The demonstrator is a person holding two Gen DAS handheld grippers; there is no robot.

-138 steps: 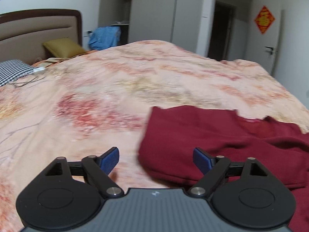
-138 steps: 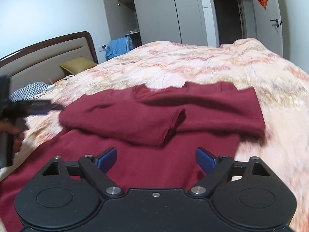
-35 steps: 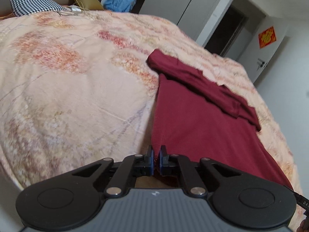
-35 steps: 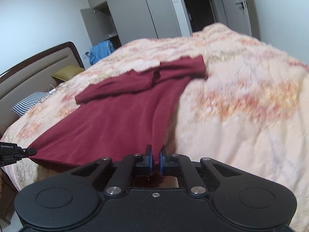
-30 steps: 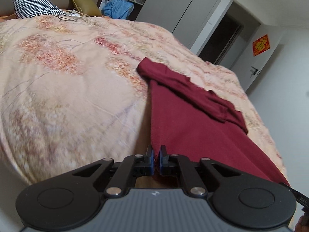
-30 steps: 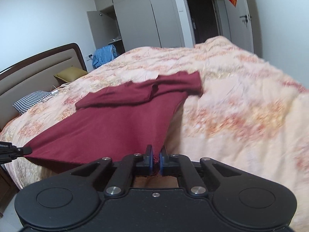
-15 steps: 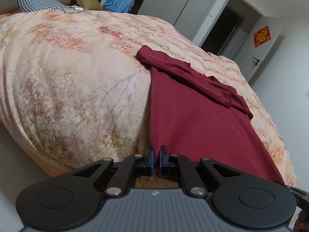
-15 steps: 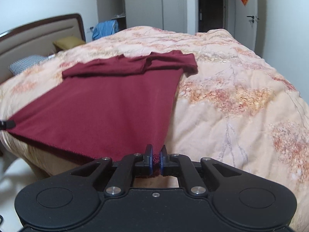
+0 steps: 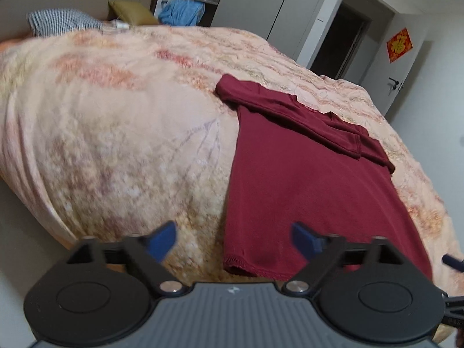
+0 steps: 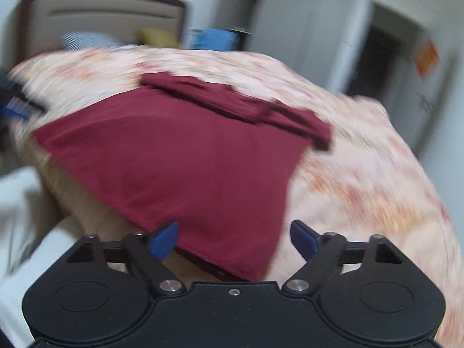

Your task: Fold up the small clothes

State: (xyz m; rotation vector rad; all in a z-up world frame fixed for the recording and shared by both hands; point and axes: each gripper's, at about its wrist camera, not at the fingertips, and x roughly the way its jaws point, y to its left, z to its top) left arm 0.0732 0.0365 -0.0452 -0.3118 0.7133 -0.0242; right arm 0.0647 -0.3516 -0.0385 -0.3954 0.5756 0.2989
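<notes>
A dark red top (image 9: 304, 179) lies spread flat on the bed, its sleeves folded across the far end and its hem hanging over the near edge. My left gripper (image 9: 234, 239) is at the hem's left corner, jaws opening wide, the blue pads clear of the cloth. In the blurred right wrist view the same red top (image 10: 185, 159) lies ahead. My right gripper (image 10: 233, 237) is at the hem's right corner, jaws opening, with the cloth edge lying between the pads but not pressed.
The bed wears a peach floral quilt (image 9: 116, 133). A checked pillow (image 9: 61, 21), an olive cushion (image 9: 130, 11) and a blue garment (image 9: 179, 11) sit by the headboard. Grey wardrobes, a dark doorway (image 9: 348, 40) and pale floor (image 9: 26, 232) surround the bed.
Both grippers were shut on the hem corners and have let go, jaws now wide apart. The red top has dropped flat, hem draping over the bed edge. The right view has rolled.
</notes>
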